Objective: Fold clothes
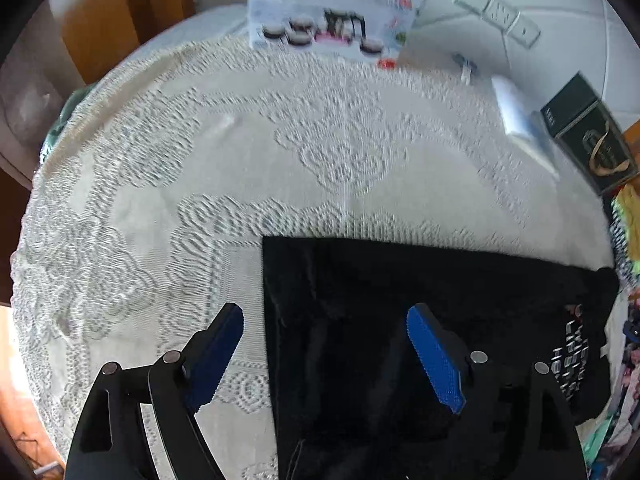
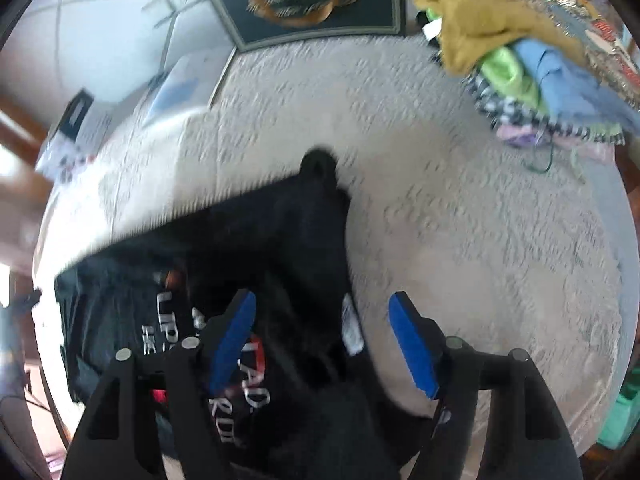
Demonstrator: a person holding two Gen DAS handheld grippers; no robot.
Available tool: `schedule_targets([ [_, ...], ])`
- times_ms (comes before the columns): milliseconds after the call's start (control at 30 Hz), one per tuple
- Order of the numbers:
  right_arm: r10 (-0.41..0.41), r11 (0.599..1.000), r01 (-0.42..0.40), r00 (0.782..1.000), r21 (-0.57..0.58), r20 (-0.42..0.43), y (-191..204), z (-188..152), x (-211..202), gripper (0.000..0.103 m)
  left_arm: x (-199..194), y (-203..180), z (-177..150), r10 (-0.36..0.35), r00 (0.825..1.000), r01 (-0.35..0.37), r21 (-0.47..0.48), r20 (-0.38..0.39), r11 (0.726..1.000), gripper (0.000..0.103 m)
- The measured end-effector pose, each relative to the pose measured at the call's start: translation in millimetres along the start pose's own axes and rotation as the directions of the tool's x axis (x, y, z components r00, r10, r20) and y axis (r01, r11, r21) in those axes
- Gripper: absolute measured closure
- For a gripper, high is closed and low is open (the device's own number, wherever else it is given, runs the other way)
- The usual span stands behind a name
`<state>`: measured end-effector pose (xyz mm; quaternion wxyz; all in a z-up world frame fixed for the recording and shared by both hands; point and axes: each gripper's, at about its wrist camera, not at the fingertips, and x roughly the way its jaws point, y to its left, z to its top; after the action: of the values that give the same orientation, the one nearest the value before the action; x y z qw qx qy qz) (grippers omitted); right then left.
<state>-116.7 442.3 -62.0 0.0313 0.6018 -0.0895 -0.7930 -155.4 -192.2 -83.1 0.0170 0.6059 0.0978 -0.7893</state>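
White lace tablecloth (image 1: 200,184) covers the round table from edge to edge, and against the tiled wall at twelve o'clock in the left wrist view stands a printed tea-set box (image 1: 332,12), with a dark green box (image 1: 592,136) over at three o'clock. Down at five o'clock lies the black T-shirt (image 1: 400,300), flat on the lace, its left edge straight and white lettering showing at its right end. The left gripper (image 1: 325,322) hangs above that edge, fingers spread wide, nothing between them. Over to the right wrist view: the right gripper (image 2: 322,312) is also spread wide, its blue pads (image 2: 412,344) apart over the shirt's bunched, printed end. A pile of coloured clothes (image 2: 532,60) sits at two o'clock, well apart.
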Motion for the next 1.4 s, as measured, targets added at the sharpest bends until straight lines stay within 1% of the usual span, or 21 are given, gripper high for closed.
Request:
schedule_targets([
  [200,-0.03,0.999,0.029,0.999,-0.023,-0.035,12.9,-15.9,21.9,0.035,37.7,-11.5,2.3,0.034,0.998,-0.034,-0.008,-0.052,0.999,0.02],
  [233,-0.042,0.999,0.042,0.999,-0.021,-0.033,15.0,-15.8,26.7,0.035,42.4,-14.5,2.2,0.047,0.997,-0.047,-0.001,-0.058,0.999,0.026],
  [267,-0.052,0.998,0.051,0.998,-0.023,-0.036,17.2,-15.6,32.2,0.035,45.3,-18.1,1.5,0.058,0.996,-0.057,0.013,-0.063,0.998,0.045],
  [300,-0.058,0.998,0.056,0.997,-0.037,-0.051,20.7,-15.3,39.4,0.036,46.6,-22.1,0.5,0.067,0.995,-0.065,0.031,-0.068,0.997,0.05],
  [333,-0.074,0.995,0.069,0.995,-0.068,-0.071,26.1,-15.4,46.4,0.061,46.3,-26.7,-0.7,0.08,0.994,-0.077,0.052,-0.071,0.996,0.064],
  [367,-0.107,0.989,0.097,0.991,-0.112,-0.086,33.1,-16.0,53.0,0.08,45.2,-30.2,-1.7,0.073,0.994,-0.068,0.06,-0.077,0.996,0.082],
  [400,-0.162,0.974,0.146,0.983,-0.171,-0.084,42.0,-17.6,55.7,0.096,42.3,-31.8,-2.4,0.051,0.995,-0.047,0.053,-0.082,0.997,0.083],
  [467,-0.174,0.965,0.16,0.983,-0.209,-0.052,49.6,-20.8,45.2,0.097,29.6,-32.0,-4.9,0.04,0.997,-0.037,0.05,-0.06,0.998,0.087],
  [567,-0.102,0.979,0.1,0.995,-0.18,0.001,40.8,-29.5,8.7,0.097,4.9,-27.9,-10.9,0.012,1.0,-0.011,0.041,-0.017,0.999,0.087],
  [633,-0.09,0.982,0.087,0.996,-0.169,-0.011,26.2,-39.3,-5.8,0.097,-12.4,-20.1,-17.8,0.0,1.0,0.0,0.034,0.004,0.999,0.087],
  [700,-0.085,0.984,0.08,0.996,-0.157,-0.027,10.8,-49.4,-17.8,0.097,-22.4,-9.3,-24.1,0.015,1.0,-0.015,0.03,0.013,0.999,0.087],
  [800,-0.099,0.987,0.088,0.992,-0.131,-0.078,-7.2,-59.8,-13.1,0.096,-26.2,3.6,-33.0,0.024,1.0,-0.024,0.033,-0.008,0.999,0.087],
  [867,-0.075,0.993,0.064,0.991,-0.102,-0.112,-13.7,-61.5,-9.5,0.089,-26.0,8.3,-40.0,0.027,0.999,-0.026,0.039,-0.03,0.999,0.086],
  [900,-0.087,0.992,0.077,0.99,-0.101,-0.106,-14.5,-61.3,-10.8,0.078,-26.6,9.1,-42.3,0.026,0.999,-0.025,0.041,-0.034,0.999,0.086],
  [933,-0.1,0.991,0.09,0.991,-0.104,-0.091,-14.5,-59.6,-14.2,0.066,-28.0,9.8,-43.8,0.028,0.999,-0.026,0.042,-0.033,0.999,0.083],
  [1000,-0.095,0.991,0.09,0.995,-0.1,-0.04,-14.2,-50.4,-26.9,0.048,-30.4,7.5,-44.4,0.022,0.999,-0.021,0.046,-0.025,0.999,0.079],
  [1100,-0.111,0.987,0.119,0.991,-0.11,0.07,-8.2,-28.5,-43.9,0.046,-28.9,-1.1,-36.1,0.012,1.0,-0.011,0.047,-0.009,0.999,0.069],
  [1200,-0.135,0.972,0.155,0.984,-0.177,0.12,11.0,1.4,-32.6,0.046,-20.8,-14.0,-21.9,0.003,1.0,-0.003,0.051,-0.003,0.999,0.061],
  [1267,-0.17,0.956,0.192,0.979,-0.224,0.111,22.6,18.8,-14.9,0.046,-11.8,-23.5,-9.4,0.0,1.0,0.0,0.061,-0.008,0.998,0.043],
  [1333,-0.205,0.936,0.224,0.974,-0.27,0.099,32.9,33.2,3.2,0.046,-3.6,-31.0,3.6,0.0,1.0,0.001,0.068,-0.01,0.998,0.037],
  [1400,-0.234,0.919,0.247,0.969,-0.306,0.08,38.4,43.5,20.5,0.046,2.6,-36.5,12.5,0.005,1.0,-0.004,0.077,-0.012,0.997,0.035],
])
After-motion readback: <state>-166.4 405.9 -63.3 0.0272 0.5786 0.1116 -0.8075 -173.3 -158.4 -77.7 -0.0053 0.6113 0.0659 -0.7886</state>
